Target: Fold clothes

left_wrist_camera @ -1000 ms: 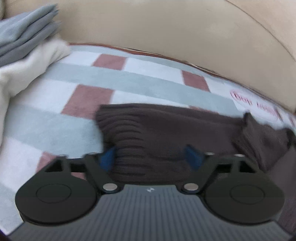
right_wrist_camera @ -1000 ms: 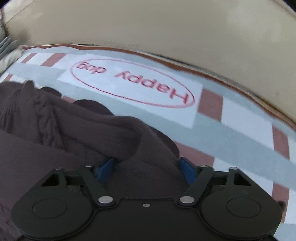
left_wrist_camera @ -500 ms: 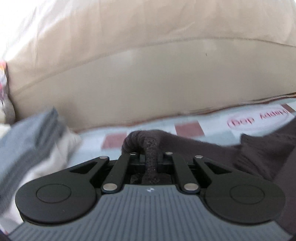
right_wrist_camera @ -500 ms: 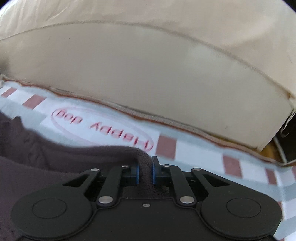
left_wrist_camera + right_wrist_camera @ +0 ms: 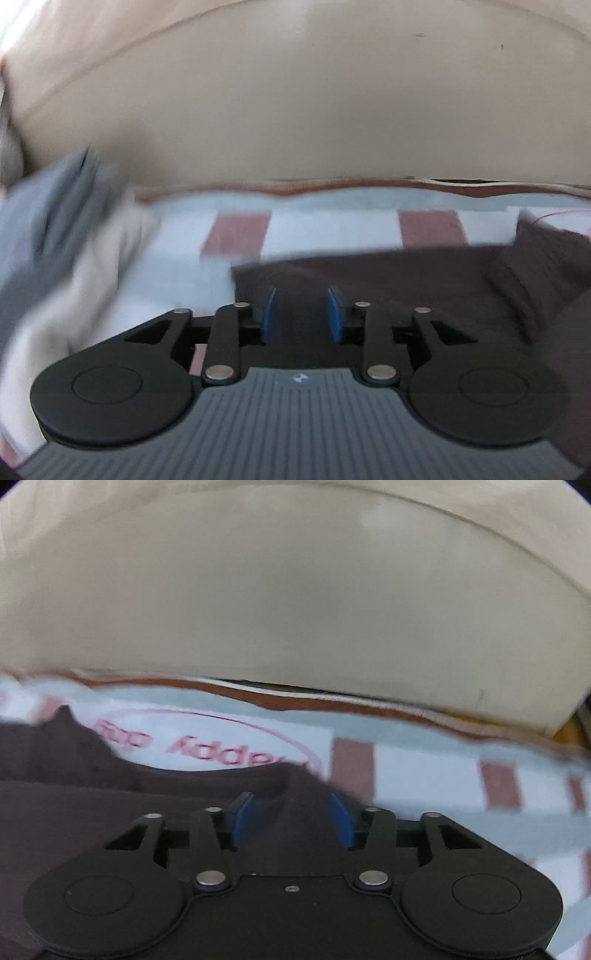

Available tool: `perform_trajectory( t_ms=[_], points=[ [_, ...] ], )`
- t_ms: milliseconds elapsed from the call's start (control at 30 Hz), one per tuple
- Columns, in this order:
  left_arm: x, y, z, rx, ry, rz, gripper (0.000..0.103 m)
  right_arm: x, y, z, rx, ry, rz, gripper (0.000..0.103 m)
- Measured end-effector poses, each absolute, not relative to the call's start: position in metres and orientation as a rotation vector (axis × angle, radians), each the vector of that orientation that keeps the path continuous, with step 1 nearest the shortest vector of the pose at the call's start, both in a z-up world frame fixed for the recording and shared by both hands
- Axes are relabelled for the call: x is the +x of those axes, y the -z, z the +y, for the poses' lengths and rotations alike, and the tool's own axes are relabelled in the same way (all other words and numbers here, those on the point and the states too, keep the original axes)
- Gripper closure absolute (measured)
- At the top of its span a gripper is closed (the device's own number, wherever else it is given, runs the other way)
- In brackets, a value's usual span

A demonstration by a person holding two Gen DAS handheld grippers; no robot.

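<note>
The left tool (image 5: 300, 314) hangs above the near-left part of a dark brown sweater (image 5: 406, 280), its blue pads (image 5: 266, 317) parted and opening wider; the knit shows through the gap below them, but the pads do not press on it. The right tool (image 5: 291, 818) is likewise opening, its blue pads (image 5: 341, 821) spread with a raised fold of the same sweater (image 5: 110, 805) lying between them; no pad visibly pinches the cloth, though the fold comes close to the right pad. The sweater lies flat on a blanket (image 5: 332, 225) checked in pale blue-grey, white and dusty red, and in the left wrist view a thicker ribbed part (image 5: 532, 273) of it bunches up at the far right. In the right wrist view the sweater's far edge covers the lower part of a red oval with lettering (image 5: 236, 751) printed on a white patch of the blanket. To the left, in the left wrist view, a cream-white cloth (image 5: 81, 280) lies on the blanket beside the sweater, with folded grey clothes (image 5: 51, 206) on top of it; both are blurred. Behind the blanket's brown edge (image 5: 258, 694) rises a broad beige cushion (image 5: 295, 590), filling the upper half of both views.
</note>
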State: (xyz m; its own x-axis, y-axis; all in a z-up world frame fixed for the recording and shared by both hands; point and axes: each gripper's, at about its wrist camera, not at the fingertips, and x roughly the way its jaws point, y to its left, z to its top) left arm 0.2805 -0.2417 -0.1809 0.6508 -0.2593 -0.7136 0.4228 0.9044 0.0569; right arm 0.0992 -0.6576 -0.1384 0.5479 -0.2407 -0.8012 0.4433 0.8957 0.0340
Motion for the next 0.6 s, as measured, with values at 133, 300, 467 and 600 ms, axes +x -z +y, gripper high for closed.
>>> perform_trajectory(
  t_ms=[133,300,467,600],
  points=[
    [0.232,0.178,-0.194,0.097,0.41,0.876,0.04,0.025,0.138,-0.661,0.512,0.315,0.867,0.042],
    [0.19,0.169,-0.154,0.08,0.337,0.937,0.04,-0.063,0.138,-0.624,0.502,0.264,0.904,0.042],
    [0.167,0.161,-0.128,-0.169,0.468,0.981,0.033,-0.128,0.154,-0.597,0.713,0.257,0.872,0.042],
    [0.138,0.175,-0.13,-0.145,0.436,1.051,0.033,-0.141,0.173,-0.582,0.686,0.368,0.922,0.042]
  ],
)
